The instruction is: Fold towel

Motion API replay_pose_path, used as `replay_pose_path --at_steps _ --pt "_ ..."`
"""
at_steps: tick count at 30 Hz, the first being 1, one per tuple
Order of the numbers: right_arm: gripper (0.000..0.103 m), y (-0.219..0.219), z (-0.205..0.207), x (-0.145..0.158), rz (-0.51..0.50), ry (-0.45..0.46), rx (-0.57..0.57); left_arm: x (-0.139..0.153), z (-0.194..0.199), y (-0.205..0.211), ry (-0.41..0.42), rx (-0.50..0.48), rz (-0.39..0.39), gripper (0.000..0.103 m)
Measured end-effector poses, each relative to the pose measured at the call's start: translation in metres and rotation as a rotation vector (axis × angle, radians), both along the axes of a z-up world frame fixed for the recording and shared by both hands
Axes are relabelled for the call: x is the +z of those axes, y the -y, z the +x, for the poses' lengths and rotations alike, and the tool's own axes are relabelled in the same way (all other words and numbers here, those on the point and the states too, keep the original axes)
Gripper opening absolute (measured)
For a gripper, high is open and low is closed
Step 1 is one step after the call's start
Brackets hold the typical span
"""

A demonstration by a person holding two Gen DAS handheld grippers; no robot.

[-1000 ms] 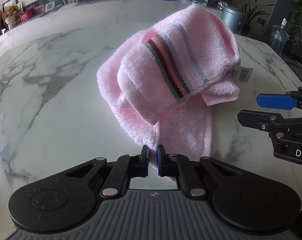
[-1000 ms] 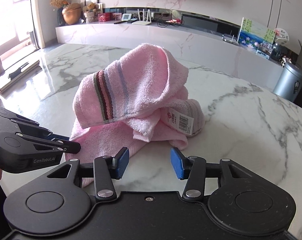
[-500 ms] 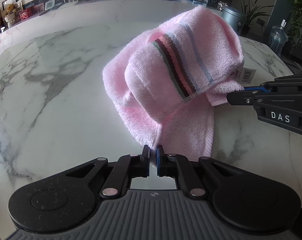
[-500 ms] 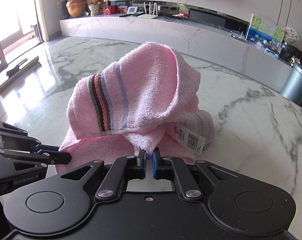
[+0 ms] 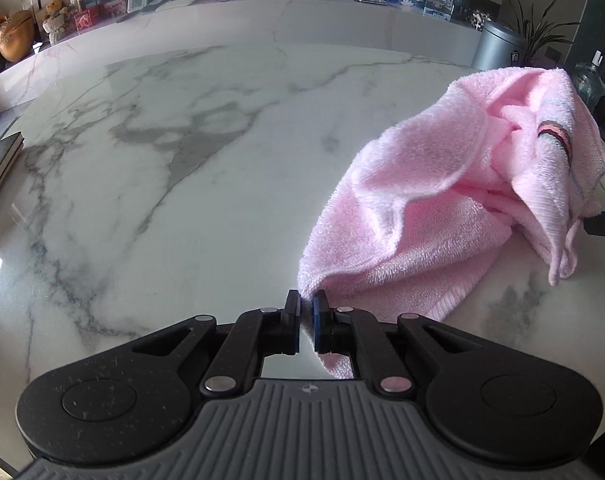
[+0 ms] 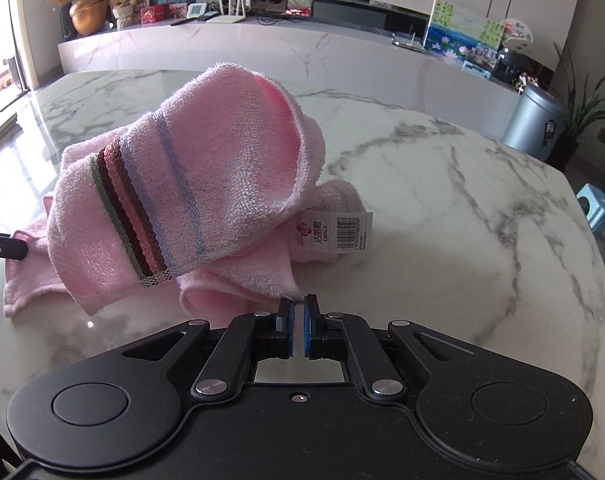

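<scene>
fluffy pink towel [image 6: 222,184] bunched on marble [image 6: 442,200].

left gripper [image 5: 307,307]: black linkage, blue pads, ribbed grey housing, 2 silver pivots | right gripper [image 6: 297,309]: black, blue pads, smooth housing

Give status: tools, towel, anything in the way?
Left tool shut on towel corner. Right tool shut on another corner. Towel bunched, unfolded, on table. Nothing blocking.
</scene>
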State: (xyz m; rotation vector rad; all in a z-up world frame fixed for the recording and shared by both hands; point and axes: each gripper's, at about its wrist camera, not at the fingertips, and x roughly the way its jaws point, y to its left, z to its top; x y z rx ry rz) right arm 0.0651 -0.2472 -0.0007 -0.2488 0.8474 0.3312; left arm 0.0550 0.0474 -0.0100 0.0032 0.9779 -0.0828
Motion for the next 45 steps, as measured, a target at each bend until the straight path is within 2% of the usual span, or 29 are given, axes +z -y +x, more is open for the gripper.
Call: replay_pose_path --at_steps 6,12,17,19,20,21,22,23,30,36,38,40,43,45 --pt "0.001 0.051 -0.002 -0.002 -0.019 -0.018 -0.124 0.005 -0.002 -0.019 -0.001 0.028 0.037 0.004" --pt "0.003 0.046 -0.01 0.005 0.039 -0.039 -0.06 0.007 -0.005 -0.017 0.012 0.012 0.028 0.006" --pt "0.009 0.019 -0.012 0.013 0.106 -0.053 0.013 0.012 -0.01 -0.008 0.058 -0.062 0.055 0.021" --pt "0.013 0.01 -0.013 0.019 0.13 -0.048 0.041 0.014 -0.01 -0.008 0.074 -0.071 0.046 0.024" --pt "0.021 0.005 -0.013 0.022 0.143 -0.048 0.058 0.015 -0.01 -0.009 0.081 -0.074 0.037 0.031" --pt "0.033 0.001 -0.014 0.025 0.154 -0.049 0.073 0.016 -0.009 -0.009 0.088 -0.079 0.031 0.036" --pt "0.038 -0.003 -0.014 0.027 0.164 -0.049 0.088 0.017 -0.008 -0.008 0.092 -0.086 0.029 0.041" --pt "0.043 -0.008 -0.014 0.029 0.171 -0.048 0.104 0.018 -0.006 -0.007 0.099 -0.097 0.029 0.042" --pt "0.043 -0.033 -0.013 0.036 0.191 -0.055 0.149 0.027 0.014 0.013 0.138 -0.168 0.007 0.042" --pt "0.043 -0.038 -0.01 0.035 0.187 -0.061 0.156 0.018 0.028 0.028 0.126 -0.213 0.034 0.042" --pt "0.043 -0.037 -0.008 0.035 0.187 -0.062 0.149 0.016 0.03 0.028 0.121 -0.208 0.035 0.03" --pt "0.043 -0.036 -0.007 0.034 0.19 -0.063 0.142 0.014 0.031 0.027 0.124 -0.201 0.041 0.024" --pt "0.043 -0.031 -0.005 0.032 0.22 -0.075 0.122 0.013 0.031 0.027 0.131 -0.19 0.052 0.024" --pt "0.043 -0.03 -0.003 0.031 0.252 -0.087 0.109 0.012 0.032 0.025 0.127 -0.184 0.031 0.024"
